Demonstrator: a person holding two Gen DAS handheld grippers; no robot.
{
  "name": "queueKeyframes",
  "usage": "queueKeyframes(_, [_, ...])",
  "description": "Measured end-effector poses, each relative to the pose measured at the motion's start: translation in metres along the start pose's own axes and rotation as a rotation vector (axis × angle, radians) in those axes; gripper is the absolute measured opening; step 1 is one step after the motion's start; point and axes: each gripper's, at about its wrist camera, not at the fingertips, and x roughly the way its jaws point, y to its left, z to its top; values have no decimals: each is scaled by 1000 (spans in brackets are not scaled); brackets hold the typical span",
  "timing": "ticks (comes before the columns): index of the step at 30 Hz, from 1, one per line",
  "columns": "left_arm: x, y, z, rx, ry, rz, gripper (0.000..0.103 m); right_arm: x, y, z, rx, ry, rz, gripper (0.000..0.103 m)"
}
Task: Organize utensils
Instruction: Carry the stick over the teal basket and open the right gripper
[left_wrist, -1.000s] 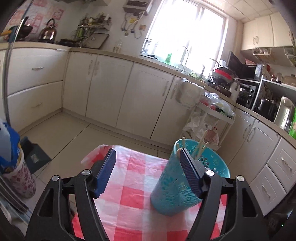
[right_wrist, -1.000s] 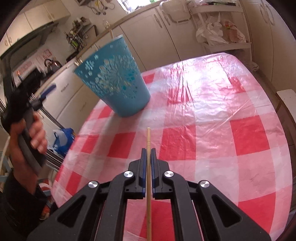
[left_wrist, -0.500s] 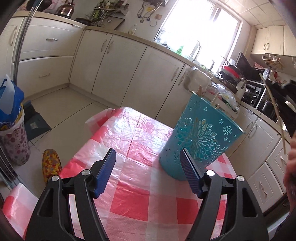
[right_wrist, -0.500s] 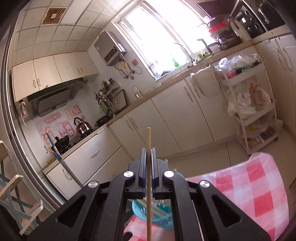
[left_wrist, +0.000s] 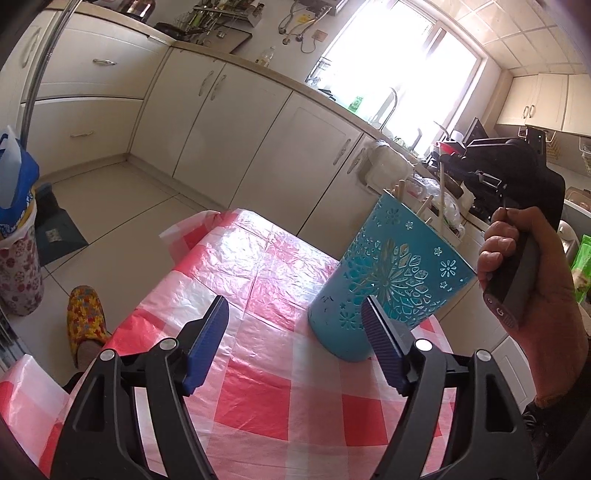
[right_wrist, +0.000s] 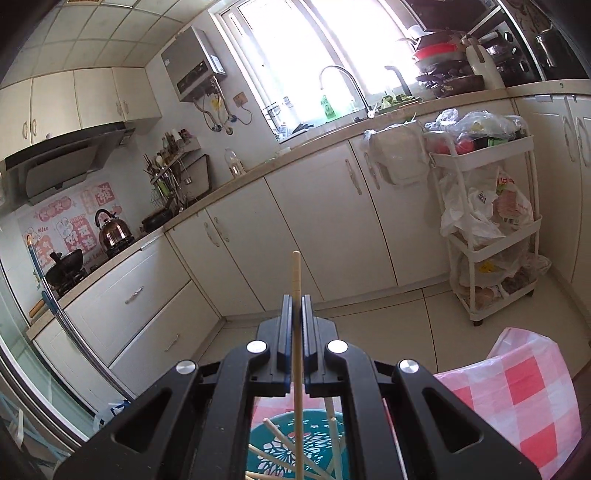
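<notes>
Above the teal holder (right_wrist: 295, 448), right claw (right_wrist: 295, 301) pinching a chopstick (right_wrist: 296, 273).

Two low wrist views across table, sharing teal holder (left_wrist: 388, 280).

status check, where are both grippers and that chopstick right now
Right gripper shut on thin wooden chopstick, above teal cut-out plastic holder. Left gripper open, empty, low over red-checked tablecloth beside holder. Nothing blocking the holder's mouth.
</notes>
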Motion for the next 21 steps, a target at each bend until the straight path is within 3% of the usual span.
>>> queueKeyframes(13, [-1, 2, 1, -7, -2, 0, 72, 0, 7, -9, -35, 64, 17, 7])
queueKeyframes(21, [0, 1, 0, -9, 0, 21, 76, -60, -3, -31, -46, 13, 4, 34])
